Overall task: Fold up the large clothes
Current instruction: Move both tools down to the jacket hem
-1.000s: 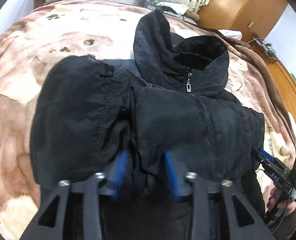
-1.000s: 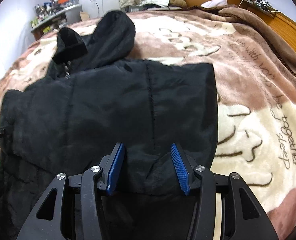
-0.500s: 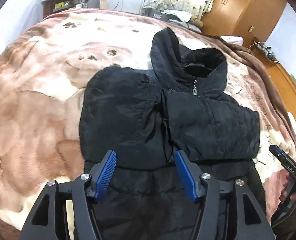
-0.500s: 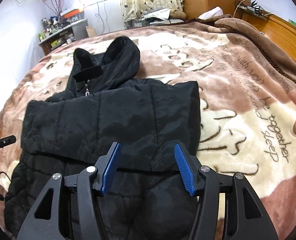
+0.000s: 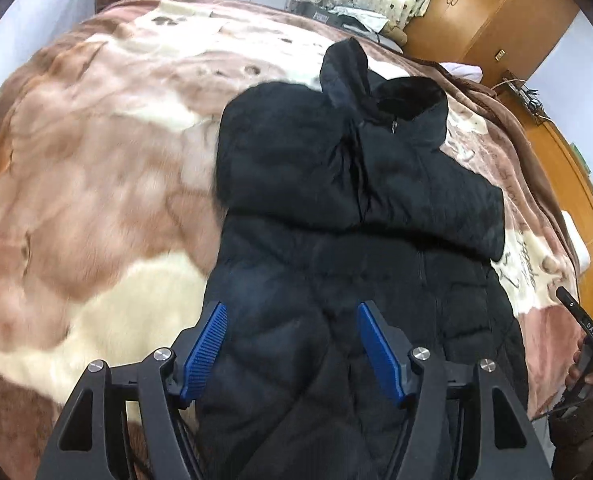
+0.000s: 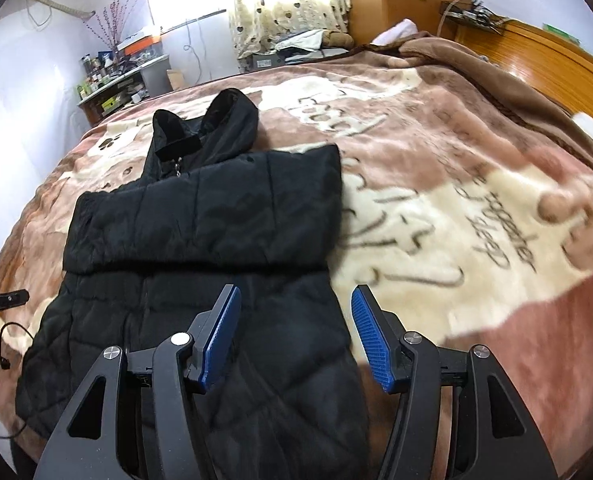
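Fingers (image 5: 206, 344) of the left gripper (image 5: 292, 344) and the right gripper (image 6: 296, 334) stand wide, just opened further, nothing between them. Black hooded puffer jacket (image 6: 200, 240) lies on the bed blanket (image 6: 456, 208), both sleeves folded across its chest. Risk: slippery puffy sleeves springing open when the hem lifts. No containers seen.

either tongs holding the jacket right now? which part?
Nothing held. Left tongs and right tongs both stand open above the black jacket, jaws just opened, pads clear of the fabric.
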The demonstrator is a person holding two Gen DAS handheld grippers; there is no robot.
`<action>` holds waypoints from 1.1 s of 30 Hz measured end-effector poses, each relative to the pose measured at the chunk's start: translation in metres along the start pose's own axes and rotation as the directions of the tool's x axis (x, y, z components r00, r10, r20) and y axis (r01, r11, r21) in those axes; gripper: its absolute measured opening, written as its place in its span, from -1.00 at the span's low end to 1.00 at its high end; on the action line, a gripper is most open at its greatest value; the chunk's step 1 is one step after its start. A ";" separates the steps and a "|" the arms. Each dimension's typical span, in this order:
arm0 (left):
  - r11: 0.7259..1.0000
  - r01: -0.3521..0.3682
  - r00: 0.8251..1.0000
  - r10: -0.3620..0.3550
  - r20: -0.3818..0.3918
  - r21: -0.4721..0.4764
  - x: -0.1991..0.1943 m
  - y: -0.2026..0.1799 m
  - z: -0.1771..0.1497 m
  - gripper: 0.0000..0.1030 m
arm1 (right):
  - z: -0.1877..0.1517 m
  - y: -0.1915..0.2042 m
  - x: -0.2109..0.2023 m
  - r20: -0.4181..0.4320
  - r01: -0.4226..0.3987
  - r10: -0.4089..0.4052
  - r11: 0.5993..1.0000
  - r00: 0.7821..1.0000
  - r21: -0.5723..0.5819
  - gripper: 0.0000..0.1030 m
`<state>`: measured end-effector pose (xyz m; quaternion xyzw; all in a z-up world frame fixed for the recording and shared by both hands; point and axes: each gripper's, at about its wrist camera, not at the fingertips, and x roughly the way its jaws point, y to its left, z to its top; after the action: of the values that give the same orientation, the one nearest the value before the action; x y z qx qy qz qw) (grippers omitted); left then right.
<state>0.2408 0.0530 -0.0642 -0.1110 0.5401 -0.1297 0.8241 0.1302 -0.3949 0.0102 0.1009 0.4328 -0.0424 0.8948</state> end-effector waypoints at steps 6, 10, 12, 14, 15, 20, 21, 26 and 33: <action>0.999 -0.044 0.998 0.045 -0.045 0.022 -0.014 0.013 -0.039 0.35 | -0.037 -0.017 -0.016 -0.030 0.018 -0.017 0.999 0.999 0.043 0.24; 0.999 -0.039 0.997 0.040 -0.070 0.028 -0.019 0.015 -0.055 0.35 | -0.053 -0.026 -0.024 -0.039 0.020 -0.017 0.997 0.999 0.074 0.25; 0.999 -0.029 0.995 0.032 -0.093 0.033 -0.017 0.015 -0.062 0.35 | -0.057 -0.028 -0.027 -0.041 0.017 -0.013 0.996 0.999 0.090 0.25; 0.999 -0.025 0.994 0.027 -0.102 0.023 -0.016 0.017 -0.069 0.35 | -0.058 -0.029 -0.028 -0.044 0.010 -0.005 0.996 0.999 0.092 0.25; 1.000 -0.021 0.994 0.023 -0.105 0.022 -0.016 0.017 -0.072 0.35 | -0.059 -0.030 -0.029 -0.046 0.011 -0.007 0.996 0.999 0.086 0.25; 1.000 -0.020 0.992 0.020 -0.123 0.000 -0.007 0.020 -0.078 0.35 | -0.068 -0.034 -0.024 -0.066 0.010 -0.004 0.995 0.998 0.096 0.25; 1.000 -0.019 0.991 0.019 -0.130 -0.003 -0.004 0.022 -0.079 0.35 | -0.072 -0.034 -0.020 -0.077 0.010 -0.003 0.995 0.997 0.097 0.26; 0.999 -0.036 0.983 0.035 -0.181 -0.001 0.015 0.024 -0.091 0.35 | -0.091 -0.030 0.003 -0.151 -0.019 0.032 0.996 0.988 0.088 0.40; 0.999 -0.028 0.970 0.018 -0.243 -0.035 0.035 0.026 -0.104 0.19 | -0.118 -0.028 0.036 -0.277 -0.038 0.070 0.992 0.958 0.118 0.43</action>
<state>0.1609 0.0610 -0.1435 -0.1040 0.6405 -0.1224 0.7509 0.0571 -0.3959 -0.0932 0.1676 0.5495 -0.0273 0.8181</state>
